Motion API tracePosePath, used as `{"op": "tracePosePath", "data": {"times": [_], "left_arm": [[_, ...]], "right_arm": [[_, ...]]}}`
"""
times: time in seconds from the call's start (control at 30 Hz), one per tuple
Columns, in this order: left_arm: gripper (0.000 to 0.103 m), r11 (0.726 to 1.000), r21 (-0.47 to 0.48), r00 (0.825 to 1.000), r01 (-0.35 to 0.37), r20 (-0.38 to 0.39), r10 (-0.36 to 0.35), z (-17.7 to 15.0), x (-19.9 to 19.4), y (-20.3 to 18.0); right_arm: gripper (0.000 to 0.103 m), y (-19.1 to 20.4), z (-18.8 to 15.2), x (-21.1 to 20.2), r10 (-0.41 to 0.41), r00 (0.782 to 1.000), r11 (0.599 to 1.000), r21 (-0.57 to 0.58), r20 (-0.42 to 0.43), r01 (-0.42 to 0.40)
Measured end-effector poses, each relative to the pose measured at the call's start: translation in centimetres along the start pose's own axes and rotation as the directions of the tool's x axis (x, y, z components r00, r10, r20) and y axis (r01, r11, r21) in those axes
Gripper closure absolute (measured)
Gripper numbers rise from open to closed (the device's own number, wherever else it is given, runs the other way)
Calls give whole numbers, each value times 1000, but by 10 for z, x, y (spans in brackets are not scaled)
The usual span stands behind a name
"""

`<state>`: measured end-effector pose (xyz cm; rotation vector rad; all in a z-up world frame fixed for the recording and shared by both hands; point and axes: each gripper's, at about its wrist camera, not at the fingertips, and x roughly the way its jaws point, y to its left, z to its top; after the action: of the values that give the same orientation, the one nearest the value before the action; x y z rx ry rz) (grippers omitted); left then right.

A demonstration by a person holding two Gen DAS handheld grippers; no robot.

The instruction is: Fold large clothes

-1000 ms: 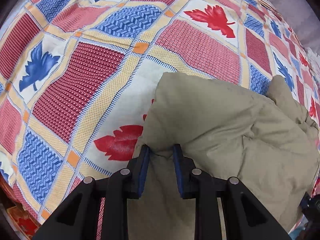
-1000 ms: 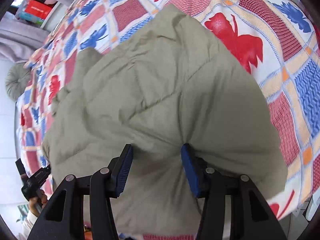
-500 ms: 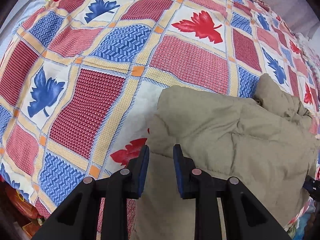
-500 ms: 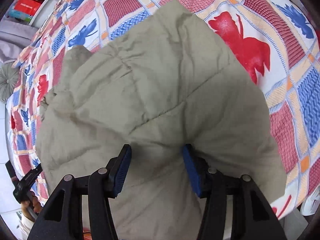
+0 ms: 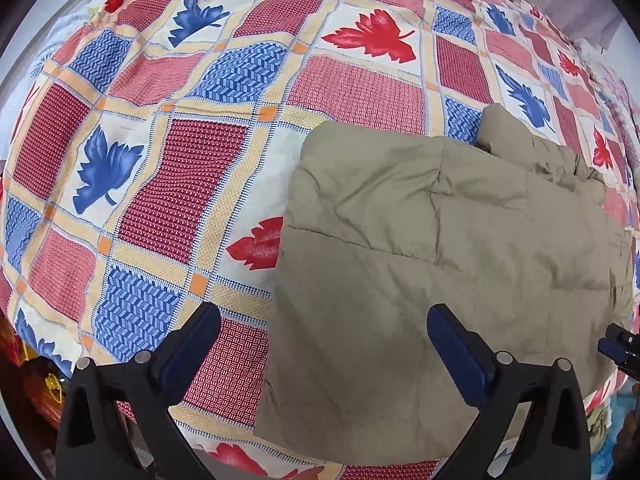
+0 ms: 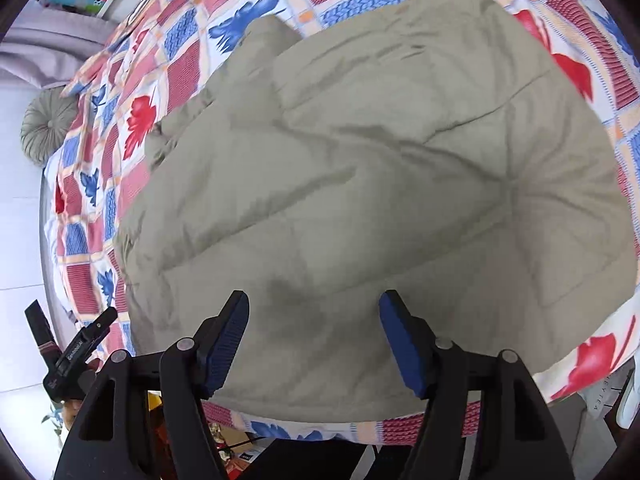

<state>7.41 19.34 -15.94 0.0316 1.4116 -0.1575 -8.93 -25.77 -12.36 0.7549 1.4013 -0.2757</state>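
My left gripper [image 5: 324, 340] hangs above the near edge of the bed [image 5: 200, 160] with its jaws spread wide and nothing between them. The khaki padded jacket [image 5: 440, 260] lies flat on the patterned bedspread [image 5: 352, 92], and its left edge runs roughly up the middle of my left view — so one blue pad [image 5: 192, 340] sits over bare bedspread and the other over the jacket's near left part. I cannot tell whether that pad touches the cloth.

My right gripper [image 6: 314, 334] is likewise open, though less widely, and holds nothing. The jacket [image 6: 380, 180] fills most of that view; both pads sit over its near hem, which lies close to the bed's front edge. A puckered star of creases shows on the right side of the cloth, away from my jaws. A bunched part — perhaps a hood or a sleeve — sticks out at the far end, towards the round grey cushion [image 6: 48, 120].

I judge the jacket is laid this way as a folded rectangle, its bulk doubled over and its edges roughly squared, and that my jaws are open because this fold is set down. Being padded, it may puff and spring back — the next fold would want a firm hold on the hem.
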Motion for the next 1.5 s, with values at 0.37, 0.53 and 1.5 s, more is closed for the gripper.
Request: {"op": "tracePosePath", "data": {"times": [0.37, 0.53, 1.5], "left_arm": [[0, 998, 11, 998, -61, -33, 61, -1, 15, 10], [0, 1000, 16, 999, -23, -43, 24, 0, 21, 15], [0, 841, -47, 806, 539, -261, -532, 21, 90, 72]], "right_arm": [[0, 35, -16, 17, 145, 989, 988, -55, -31, -147], [0, 51, -19, 26, 129, 989, 985, -104, -66, -136], [78, 45, -16, 47, 130, 987, 991, 0, -96, -130]]}}
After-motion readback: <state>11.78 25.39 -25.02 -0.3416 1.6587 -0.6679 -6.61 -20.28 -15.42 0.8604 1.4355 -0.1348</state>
